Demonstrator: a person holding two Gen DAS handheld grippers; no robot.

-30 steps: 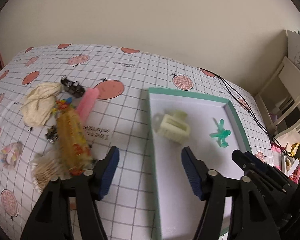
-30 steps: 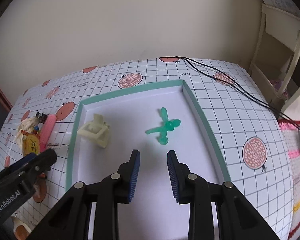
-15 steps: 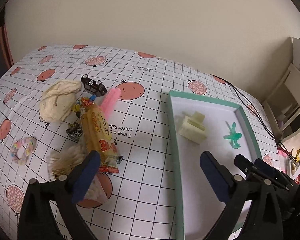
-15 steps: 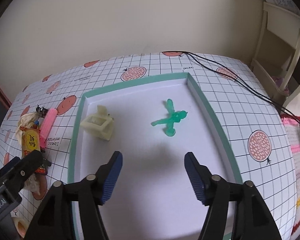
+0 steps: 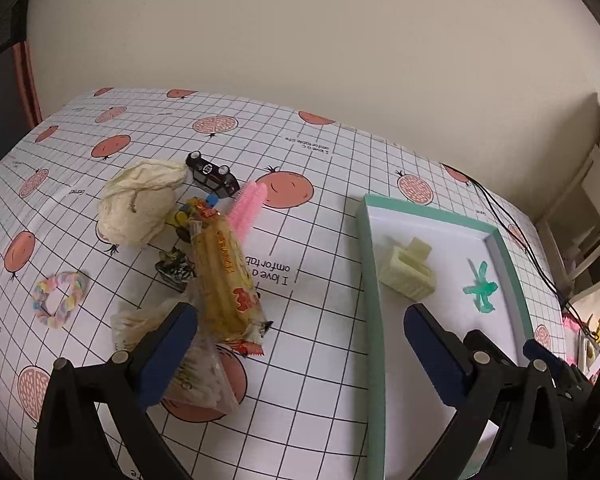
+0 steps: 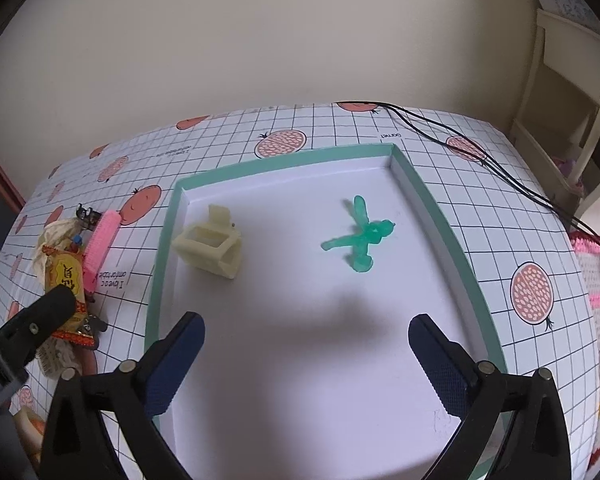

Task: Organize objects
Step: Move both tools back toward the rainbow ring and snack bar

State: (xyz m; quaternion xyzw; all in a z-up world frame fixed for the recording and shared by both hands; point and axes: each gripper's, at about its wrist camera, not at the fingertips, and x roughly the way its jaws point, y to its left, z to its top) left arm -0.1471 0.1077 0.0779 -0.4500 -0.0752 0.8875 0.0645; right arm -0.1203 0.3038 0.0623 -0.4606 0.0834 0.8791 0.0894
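Green-rimmed tray (image 6: 440,216) holds 2 items so far; most of the pile is left on the desk (image 5: 320,360).
Done, as far as visible: cream hair claw (image 6: 210,246) & green plastic figure (image 6: 360,240) lie inside the tray, well apart. Left to sort: snack pack (image 5: 228,280), pink comb (image 5: 248,206), toy car (image 5: 212,174), cream cloth (image 5: 138,206), pastel hair tie (image 5: 58,300), cotton-swab bag (image 5: 196,376), clustered left of the tray. Left gripper (image 5: 300,354) hangs w/ jaws wide apart, empty, above the pile's near edge & tray rim. Right gripper (image 6: 306,364) over the tray, jaws also apart, empty. Roughly a quarter done, I'd judge.
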